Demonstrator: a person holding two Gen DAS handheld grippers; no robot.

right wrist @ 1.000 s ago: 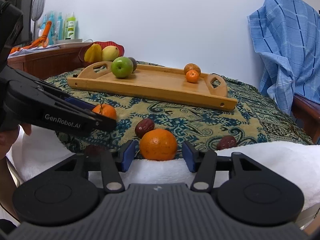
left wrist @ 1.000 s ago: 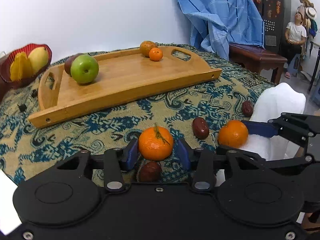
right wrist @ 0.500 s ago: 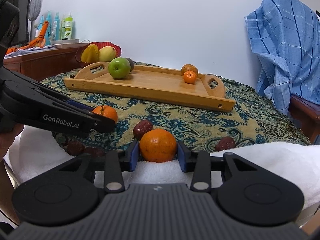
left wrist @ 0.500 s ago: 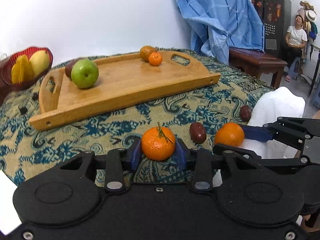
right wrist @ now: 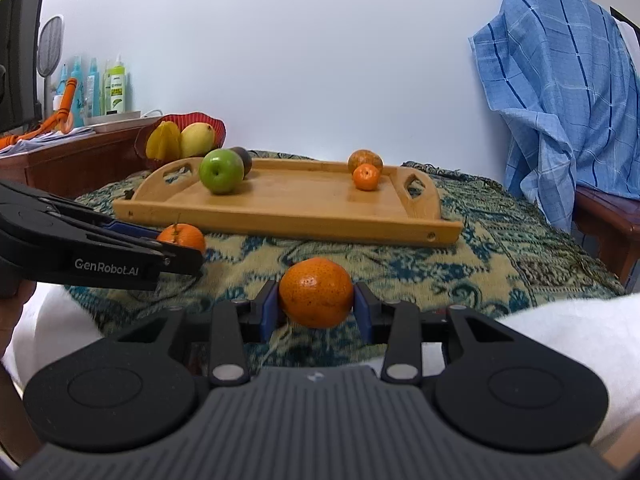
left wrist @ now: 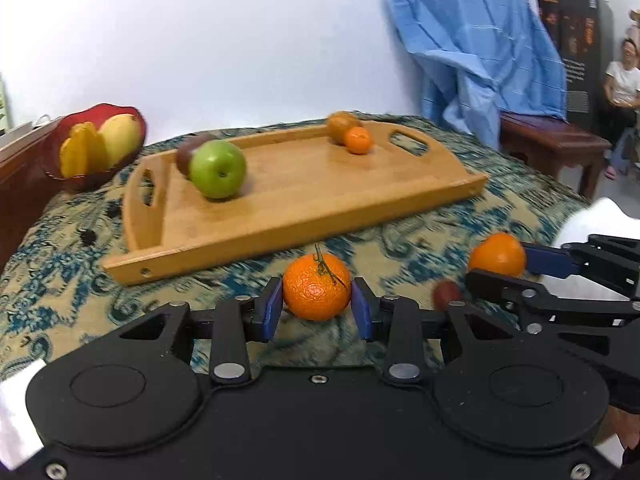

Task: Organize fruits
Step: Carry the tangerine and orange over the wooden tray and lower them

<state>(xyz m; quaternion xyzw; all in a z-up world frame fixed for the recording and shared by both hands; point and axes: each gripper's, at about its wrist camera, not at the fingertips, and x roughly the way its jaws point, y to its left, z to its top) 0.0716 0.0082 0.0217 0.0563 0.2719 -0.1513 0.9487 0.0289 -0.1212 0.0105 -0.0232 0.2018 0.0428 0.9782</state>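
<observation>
While 1.0 s ago both sat down, stemmed mandarin [left wrist: 317,287] and orange [right wrist: 316,293] are lifted.

A lived-in home room: the tabletop [right wrist: 500,256] wears a blue-and-tan patterned cloth, and a blue checked cloth [right wrist: 560,64] hangs over furniture at the upper right of the frame. At the left, a dark wooden sideboard [right wrist: 80,160] carries bottles [right wrist: 114,88] and a red fruit bowl [right wrist: 208,124]. At the far right edge of the left wrist view, a person in a white shirt [left wrist: 622,88] sits beside a dark cabinet [left wrist: 576,40].
</observation>
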